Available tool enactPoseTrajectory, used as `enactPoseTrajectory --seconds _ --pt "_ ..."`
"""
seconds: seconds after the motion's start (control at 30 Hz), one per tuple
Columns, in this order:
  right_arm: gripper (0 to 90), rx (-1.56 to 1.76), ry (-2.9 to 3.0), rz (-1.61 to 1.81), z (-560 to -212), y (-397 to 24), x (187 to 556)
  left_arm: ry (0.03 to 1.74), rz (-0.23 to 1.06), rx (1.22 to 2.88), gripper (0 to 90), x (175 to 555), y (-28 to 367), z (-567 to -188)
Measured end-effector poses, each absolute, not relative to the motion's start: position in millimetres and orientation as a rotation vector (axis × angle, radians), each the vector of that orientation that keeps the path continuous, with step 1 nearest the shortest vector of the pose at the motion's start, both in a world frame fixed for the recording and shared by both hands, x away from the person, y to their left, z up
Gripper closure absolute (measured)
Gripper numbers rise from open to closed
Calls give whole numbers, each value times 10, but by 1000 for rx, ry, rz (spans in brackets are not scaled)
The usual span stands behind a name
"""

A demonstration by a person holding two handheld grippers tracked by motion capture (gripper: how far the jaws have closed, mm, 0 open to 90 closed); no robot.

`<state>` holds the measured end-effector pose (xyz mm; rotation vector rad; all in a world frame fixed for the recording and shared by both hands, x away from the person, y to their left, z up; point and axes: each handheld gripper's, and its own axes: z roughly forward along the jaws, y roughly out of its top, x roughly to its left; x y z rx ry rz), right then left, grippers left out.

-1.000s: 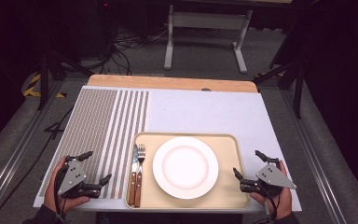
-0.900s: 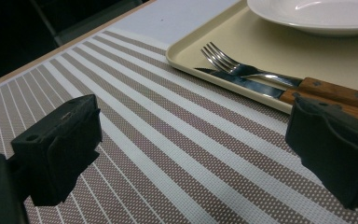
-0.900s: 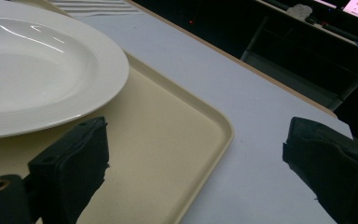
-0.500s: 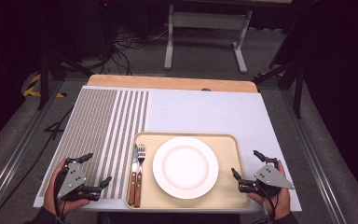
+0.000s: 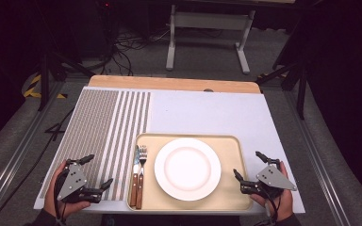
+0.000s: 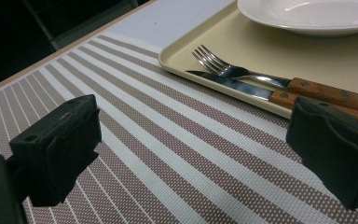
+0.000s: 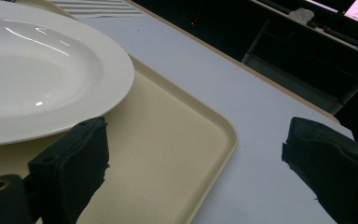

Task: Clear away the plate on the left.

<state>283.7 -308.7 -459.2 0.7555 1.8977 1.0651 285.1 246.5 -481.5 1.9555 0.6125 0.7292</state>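
Both grippers have crept a little closer to the tray [image 5: 238, 146] over the last second, the right one edging inward most. From the high view, the left gripper [image 5: 97, 172] hovers just left of the tray over the striped mat [image 5: 101, 122], jaws spread and holding nothing, while the right gripper [image 5: 250, 165] sits at the tray's right edge, one jaw over its rim, likewise released and empty. On the tray lie one plate [image 5: 187, 168] at its middle and, along its left side, one knife [image 5: 135, 181] and one fork [image 5: 142, 175] side by side, touching or nearly so. From the left gripper view, the wide-open jaws frame the mat, with the fork [image 6: 223, 69] and knife [image 6: 235, 84] on the tray's [image 6: 177, 63] near edge ahead, their handles wooden, their heads steel. From the right gripper view, one jaw hangs over the tray [image 7: 214, 126] beside the plate [image 7: 42, 70] and the other over the bare table [image 7: 205, 70] outside the tray. The tray looks stiff and light but slick, so the rim at its two short sides seems the best hold; the plate is probably fragile and could slide if the tray tilts.
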Motion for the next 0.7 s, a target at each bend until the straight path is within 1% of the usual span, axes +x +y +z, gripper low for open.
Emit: enactPoseTrajectory --seconds 0.57,0.7 --pt "74 783 1870 1069 -4581 -3134 2821 574 726 1974 40 2874 2416 -4803" --pt "73 796 1861 1073 -4578 -3148 2823 578 715 1952 39 2866 2424 -4786"
